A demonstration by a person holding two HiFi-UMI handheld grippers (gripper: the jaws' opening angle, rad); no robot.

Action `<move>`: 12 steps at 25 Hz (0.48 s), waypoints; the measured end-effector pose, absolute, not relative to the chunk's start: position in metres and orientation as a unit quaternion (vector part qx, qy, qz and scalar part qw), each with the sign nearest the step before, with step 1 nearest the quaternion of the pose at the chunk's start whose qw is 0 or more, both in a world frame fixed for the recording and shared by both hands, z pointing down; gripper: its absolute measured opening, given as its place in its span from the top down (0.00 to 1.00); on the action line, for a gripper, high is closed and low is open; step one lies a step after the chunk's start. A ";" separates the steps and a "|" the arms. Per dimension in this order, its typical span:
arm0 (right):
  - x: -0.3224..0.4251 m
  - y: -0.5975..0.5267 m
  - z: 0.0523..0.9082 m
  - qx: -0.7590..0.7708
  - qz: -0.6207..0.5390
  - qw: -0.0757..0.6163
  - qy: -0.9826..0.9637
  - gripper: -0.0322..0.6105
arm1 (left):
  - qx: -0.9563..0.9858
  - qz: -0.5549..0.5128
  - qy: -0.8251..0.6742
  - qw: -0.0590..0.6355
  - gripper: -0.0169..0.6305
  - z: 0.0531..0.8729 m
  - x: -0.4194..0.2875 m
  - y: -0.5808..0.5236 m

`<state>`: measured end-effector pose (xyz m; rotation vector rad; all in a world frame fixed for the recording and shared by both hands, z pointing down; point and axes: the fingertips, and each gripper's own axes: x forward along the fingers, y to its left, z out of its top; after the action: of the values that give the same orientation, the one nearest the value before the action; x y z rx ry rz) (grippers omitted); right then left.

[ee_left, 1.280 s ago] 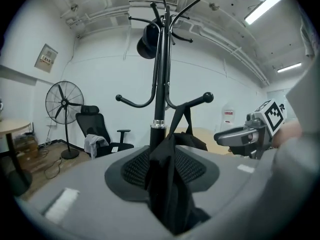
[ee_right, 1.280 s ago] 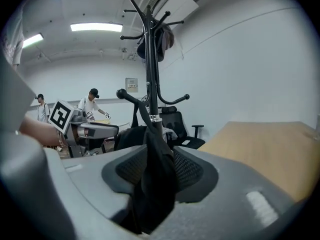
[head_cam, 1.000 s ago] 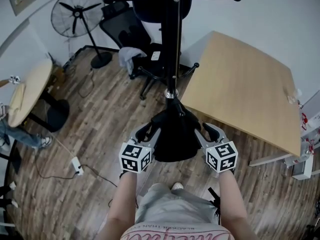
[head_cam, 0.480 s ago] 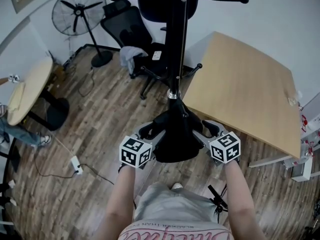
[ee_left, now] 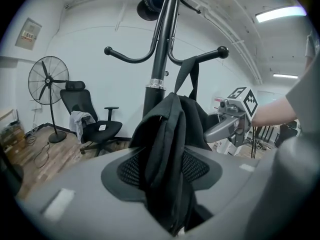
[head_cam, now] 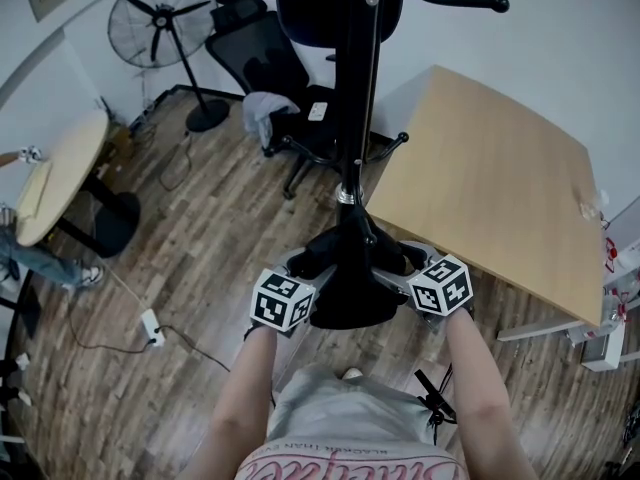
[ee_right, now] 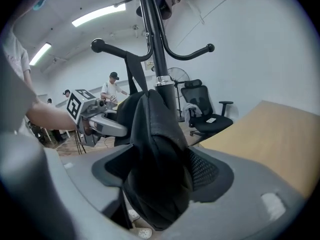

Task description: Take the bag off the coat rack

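Note:
A black bag (head_cam: 350, 280) hangs low against the black coat rack (head_cam: 357, 98), its strap (ee_left: 192, 76) looped over a hook arm (ee_left: 212, 55). My left gripper (head_cam: 300, 265) is at the bag's left side and my right gripper (head_cam: 404, 261) at its right. Both sets of jaws are opening, with the bag's fabric between them. In the left gripper view the bag (ee_left: 167, 149) fills the gap between the wide grey jaws, and the right gripper (ee_left: 234, 120) shows beyond it. In the right gripper view the bag (ee_right: 155, 154) hangs likewise, the left gripper (ee_right: 95, 118) behind it.
A light wooden table (head_cam: 500, 178) stands close on the right of the rack. Behind it are a black office chair (head_cam: 268, 63) and a standing fan (head_cam: 160, 23). A round table (head_cam: 55, 173) is at the left, a power strip (head_cam: 152, 328) on the floor. People (ee_right: 111, 88) stand far off.
Both grippers have moved forward and inward along the bag's sides, and their jaws have widened. The bag still hangs on the rack.

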<state>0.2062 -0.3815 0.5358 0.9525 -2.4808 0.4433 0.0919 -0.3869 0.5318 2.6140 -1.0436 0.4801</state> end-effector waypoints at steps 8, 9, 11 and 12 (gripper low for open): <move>0.201 -0.382 0.539 0.330 0.181 0.205 -0.903 0.55 | 0.895 0.164 -0.391 0.135 0.80 0.529 0.080 -0.401; 0.203 -0.383 0.539 0.339 0.178 0.205 -0.901 0.61 | 0.895 0.164 -0.393 0.134 0.81 0.528 0.079 -0.402; 0.207 -0.387 0.538 0.364 0.165 0.209 -0.893 0.73 | 0.894 0.165 -0.395 0.132 0.83 0.527 0.079 -0.403; 0.209 -0.389 0.537 0.376 0.157 0.213 -0.888 0.78 | 0.894 0.166 -0.396 0.132 0.84 0.527 0.078 -0.403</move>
<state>0.2093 -0.3886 0.5369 1.0432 -2.4652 0.4353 0.0784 -0.4028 0.5267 2.5928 -1.1475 0.4810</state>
